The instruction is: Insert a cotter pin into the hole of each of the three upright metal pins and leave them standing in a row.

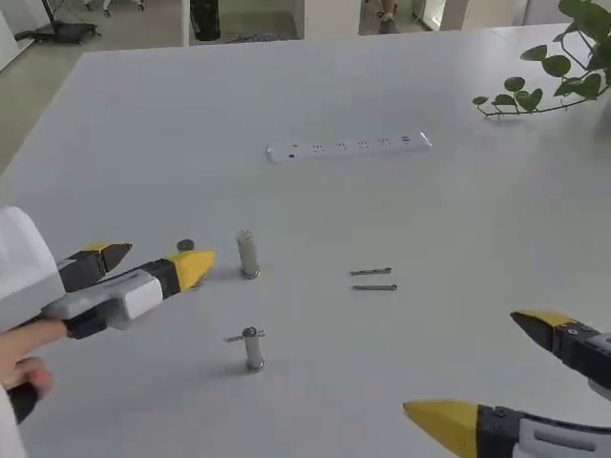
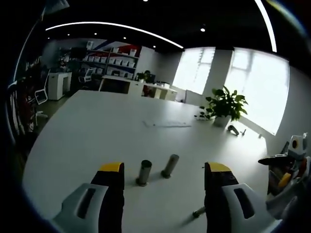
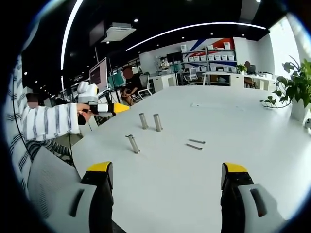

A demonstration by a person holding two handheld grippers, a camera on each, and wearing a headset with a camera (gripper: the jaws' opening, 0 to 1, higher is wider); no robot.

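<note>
Now both gape wide: left gripper (image 1: 151, 260) at left edge, right gripper (image 1: 466, 366) lower right; smooth cylindrical steel pins (image 1: 247, 254) stand mid-frame, two thin wire cotter pins (image 1: 371, 272) lying right of them.

My left hand-held gripper (image 1: 162, 256) has a pale grey body with a white band, black jaw arms and yellow wedge tips. My right hand-held gripper (image 1: 466, 364) looks alike: grey housing, black arms, yellow pointed tips. My sleeve (image 3: 48, 121) is white with thin dark stripes.
</note>
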